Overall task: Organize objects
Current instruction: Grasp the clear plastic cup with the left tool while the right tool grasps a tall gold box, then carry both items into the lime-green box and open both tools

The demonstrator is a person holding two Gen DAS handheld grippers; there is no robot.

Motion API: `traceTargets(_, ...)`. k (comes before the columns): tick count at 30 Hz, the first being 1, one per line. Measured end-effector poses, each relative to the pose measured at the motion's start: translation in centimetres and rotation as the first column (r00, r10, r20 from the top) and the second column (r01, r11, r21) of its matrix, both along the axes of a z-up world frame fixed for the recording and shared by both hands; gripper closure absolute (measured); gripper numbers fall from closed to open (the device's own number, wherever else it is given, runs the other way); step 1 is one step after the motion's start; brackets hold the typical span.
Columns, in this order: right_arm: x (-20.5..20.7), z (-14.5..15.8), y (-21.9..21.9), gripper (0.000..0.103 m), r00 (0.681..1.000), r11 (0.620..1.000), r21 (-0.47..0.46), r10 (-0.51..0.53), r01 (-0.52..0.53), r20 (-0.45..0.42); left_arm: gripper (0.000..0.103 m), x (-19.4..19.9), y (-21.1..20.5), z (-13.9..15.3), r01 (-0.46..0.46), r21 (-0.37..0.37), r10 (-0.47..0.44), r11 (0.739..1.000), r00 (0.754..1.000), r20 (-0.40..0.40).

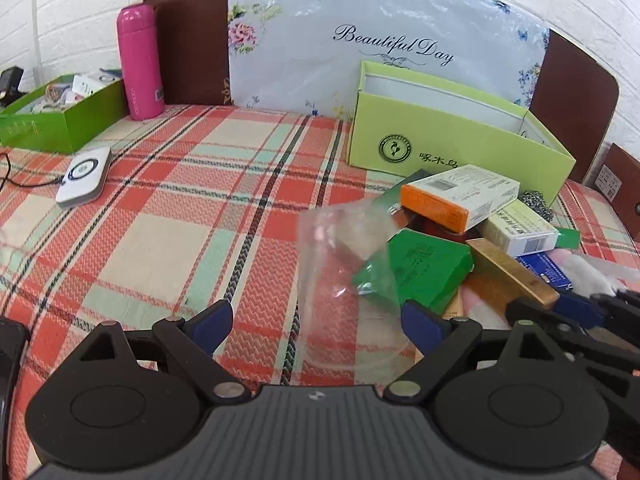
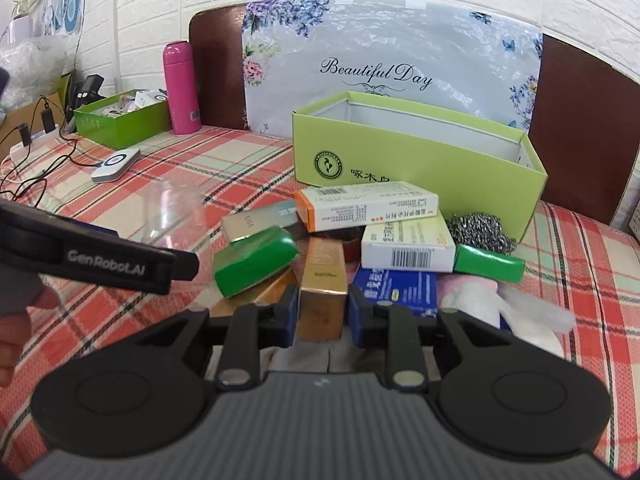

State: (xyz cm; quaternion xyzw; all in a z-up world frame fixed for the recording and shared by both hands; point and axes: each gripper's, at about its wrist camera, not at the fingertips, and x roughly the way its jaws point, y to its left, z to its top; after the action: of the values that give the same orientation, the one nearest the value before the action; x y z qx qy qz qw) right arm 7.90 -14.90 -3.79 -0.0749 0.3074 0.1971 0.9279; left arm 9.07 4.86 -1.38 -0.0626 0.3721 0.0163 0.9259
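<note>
Clutter sits heaped near the right claw (image 2: 322, 312), on the checked cloth (image 1: 160, 208) that covers what may be a bed or a worktop. That claw's fingers are closed on the near end of the gold box (image 2: 323, 288), which lies lengthwise at the near middle of the pile, between the green pack (image 2: 252, 264) on the left and the blue box (image 2: 394, 286) on the right. The left claw (image 1: 316, 320) hangs open and empty to the left of the pile, above a clear plastic wrapper (image 1: 340, 248).

Judging by the task, the gold box is probably bound for the open lime box (image 2: 420, 160), just beyond the pile. A straight lift before travelling far would serve best, since neighbours crowd both its sides and may drag along. Carrying it high over the orange box (image 2: 366, 204) and lowering it inside the far wall should avoid toppling the stack.

How far the gold box runs under that stack is hidden. The wrapper's outline is hard to trace, and the lime box's floor cannot be seen. A pink flask (image 1: 140, 60) stands far left.
</note>
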Motion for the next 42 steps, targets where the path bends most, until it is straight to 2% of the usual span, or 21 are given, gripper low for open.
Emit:
traceTargets(4,0.3,-0.1,-0.1,0.076,1.0,1.0,0.017,-0.003,0.003,-0.004,0.012,0.1,0.3,0.2,0.001,-0.05,-0.002,0.999,1.0,-0.008)
traceTargets(7,0.4,0.0,0.2,0.074,1.0,1.0,0.022,0.005,-0.005,0.009,0.011,0.2,0.0,0.5,-0.008,-0.019,0.008,1.0,1.0,0.009)
traceTargets(10,0.6,-0.3,0.5,0.074,0.999,1.0,0.013,0.024,-0.024,0.022,0.011,0.6,0.1,0.5,-0.003,-0.02,0.004,1.0,1.0,0.01)
traceTargets(12,0.8,-0.8,0.5,0.076,0.999,0.999,0.023,0.034,-0.034,0.0,0.022,1.0,0.1,0.0,0.037,-0.034,-0.037,0.999,0.999,0.008)
traceTargets(13,0.9,-0.9,0.3,0.079,1.0,0.999,0.031,0.029,-0.029,-0.012,0.043,1.2,0.1,-0.3,0.055,-0.046,-0.055,0.997,0.998,-0.009)
traceTargets(15,0.7,-0.9,0.1,0.08,1.0,0.999,0.041,0.021,-0.021,-0.009,0.047,1.3,0.3,-0.9,0.063,-0.092,-0.068,0.994,0.996,-0.051)
traceTargets(19,0.3,-0.1,-0.4,0.079,1.0,0.997,0.079,0.026,-0.025,-0.013,0.046,0.4,0.3,-0.7,0.06,-0.084,-0.063,0.995,0.997,-0.038)
traceTargets(20,0.3,0.2,-0.4,0.072,1.0,0.996,0.085,0.031,-0.031,-0.001,0.046,0.1,0.5,-0.5,0.056,-0.083,-0.059,0.995,0.998,-0.036)
traceTargets(21,0.2,0.5,-0.2,0.061,0.999,0.997,0.078,0.025,-0.027,0.023,0.046,-0.4,0.7,-0.2,0.054,-0.084,-0.056,0.995,0.998,-0.025)
traceTargets(22,0.3,0.5,0.0,0.057,0.999,0.998,0.062,0.019,-0.021,0.043,0.045,-0.8,0.8,0.0,0.051,-0.082,-0.052,0.995,0.998,-0.017)
traceTargets(23,0.6,0.5,0.3,0.057,0.998,0.999,0.038,0.011,-0.013,0.055,0.045,-1.1,1.0,0.2,0.047,-0.079,-0.048,0.996,0.999,-0.014)
traceTargets(24,1.0,0.4,0.5,0.057,0.999,1.0,0.024,0.002,-0.003,0.054,0.044,-1.3,1.1,0.3,0.045,-0.074,-0.046,0.996,0.999,-0.013)
traceTargets(26,1.9,-0.2,0.9,0.057,0.999,1.0,0.023,0.004,-0.005,0.044,0.033,-1.7,1.1,0.3,0.053,-0.061,-0.054,0.997,0.998,-0.011)
traceTargets(28,2.3,-1.0,1.3,0.059,0.998,1.0,-0.003,0.009,-0.009,0.056,0.031,-1.7,1.0,-0.1,0.051,-0.037,-0.052,0.998,0.999,-0.017)
traceTargets(29,2.1,-1.2,1.5,0.064,0.997,1.0,-0.027,0.012,-0.01,0.075,0.032,-1.6,1.0,-0.4,0.054,-0.029,-0.055,0.998,0.998,-0.028)
traceTargets(30,1.9,-1.1,1.6,0.074,0.996,0.999,-0.046,0.017,-0.013,0.084,0.033,-1.5,1.1,-0.7,0.065,-0.034,-0.066,0.997,0.997,-0.038)
traceTargets(31,1.8,-1.0,1.5,0.077,0.997,0.999,-0.041,0.023,-0.02,0.08,0.047,-1.4,1.2,-1.0,0.083,-0.051,-0.085,0.995,0.995,-0.047)
traceTargets(33,1.5,-0.4,1.0,0.079,0.997,1.0,-0.007,0.03,-0.03,0.065,0.047,-1.5,1.3,-1.1,0.101,-0.077,-0.105,0.992,0.993,-0.047)
traceTargets(37,0.5,1.7,-0.2,0.08,0.996,0.998,0.056,0.036,-0.04,0.079,0.048,-1.8,1.1,0.1,0.137,-0.081,-0.138,0.987,0.99,-0.01)
traceTargets(42,0.1,5.4,-2.2,0.08,0.989,0.985,0.162,0.033,-0.056,0.142,0.048,-0.8,0.3,3.8,0.196,-0.101,-0.187,0.975,0.978,0.094)
